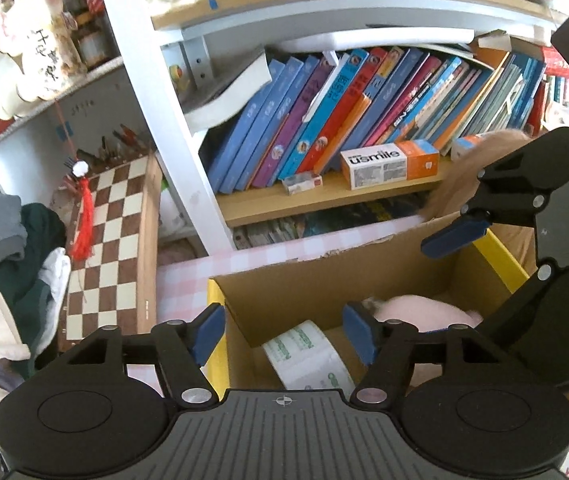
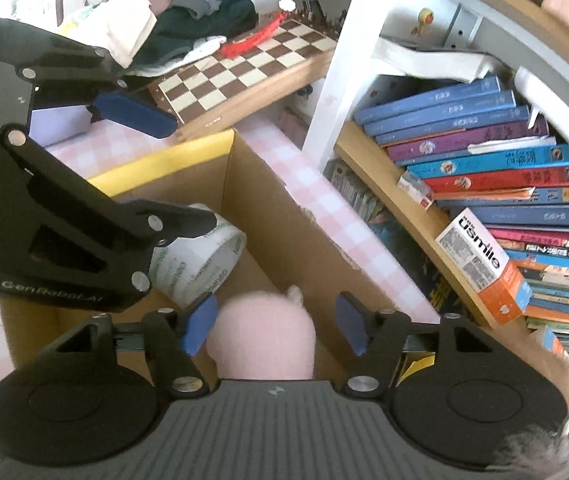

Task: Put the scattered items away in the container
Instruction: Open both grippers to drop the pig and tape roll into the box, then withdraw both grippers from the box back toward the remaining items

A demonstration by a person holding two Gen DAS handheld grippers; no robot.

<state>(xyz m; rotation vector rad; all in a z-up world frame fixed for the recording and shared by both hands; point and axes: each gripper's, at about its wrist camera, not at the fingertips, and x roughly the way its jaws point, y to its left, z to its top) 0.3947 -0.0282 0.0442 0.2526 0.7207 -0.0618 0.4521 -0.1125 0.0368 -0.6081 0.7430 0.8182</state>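
Cardboard box (image 1: pixel 284 292) under both grippers — left gripper (image 1: pixel 282 334) jaws spread, right gripper (image 2: pixel 272 326) jaws spread, empty.

surface: pink checked cloth (image 2: pixel 316 184) | on it: cardboard box (image 2: pixel 284 216), chessboard (image 2: pixel 240 64)

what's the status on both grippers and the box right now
Left gripper open, empty, over cardboard box. Right gripper open, empty, above pink plush. Tape roll and plush both inside box. Nothing blocking.
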